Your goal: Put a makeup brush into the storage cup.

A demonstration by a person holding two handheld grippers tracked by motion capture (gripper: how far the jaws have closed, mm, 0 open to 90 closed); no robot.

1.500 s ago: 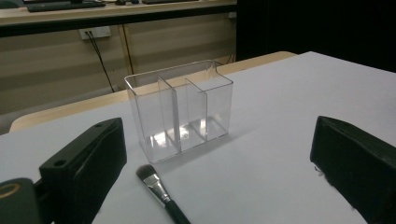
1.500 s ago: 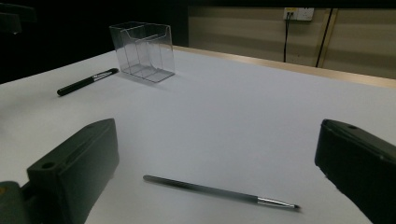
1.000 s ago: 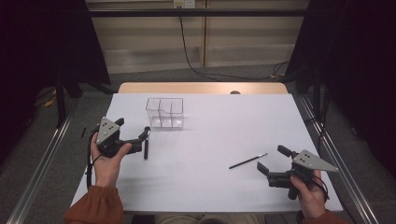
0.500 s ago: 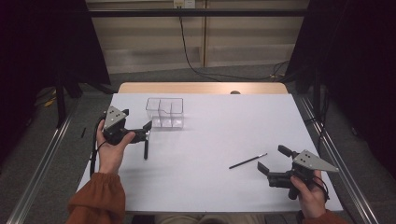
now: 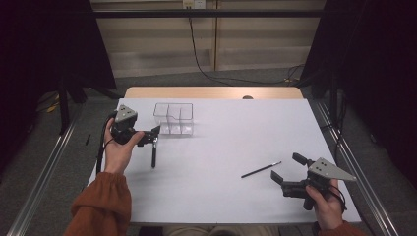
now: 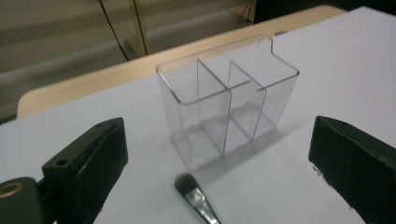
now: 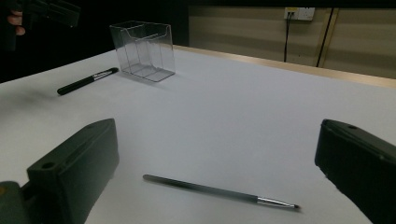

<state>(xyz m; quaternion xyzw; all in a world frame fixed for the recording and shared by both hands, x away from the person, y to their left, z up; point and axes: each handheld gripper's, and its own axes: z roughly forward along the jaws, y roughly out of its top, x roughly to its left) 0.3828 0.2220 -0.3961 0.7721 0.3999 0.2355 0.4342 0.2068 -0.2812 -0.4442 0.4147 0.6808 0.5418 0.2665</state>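
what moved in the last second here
The left gripper moved forward up the table, from beside the black pen to the near side of the clear organizer, fingers open and empty. The pen, the thin brush, the organizer and the open right gripper stayed put.

In the left gripper view the bottom edge cuts off the brush [image 6: 195,200], leaving its tip and ferrule. The right claw [image 7: 217,175] has its wide-set jaws clipped by the frame edges
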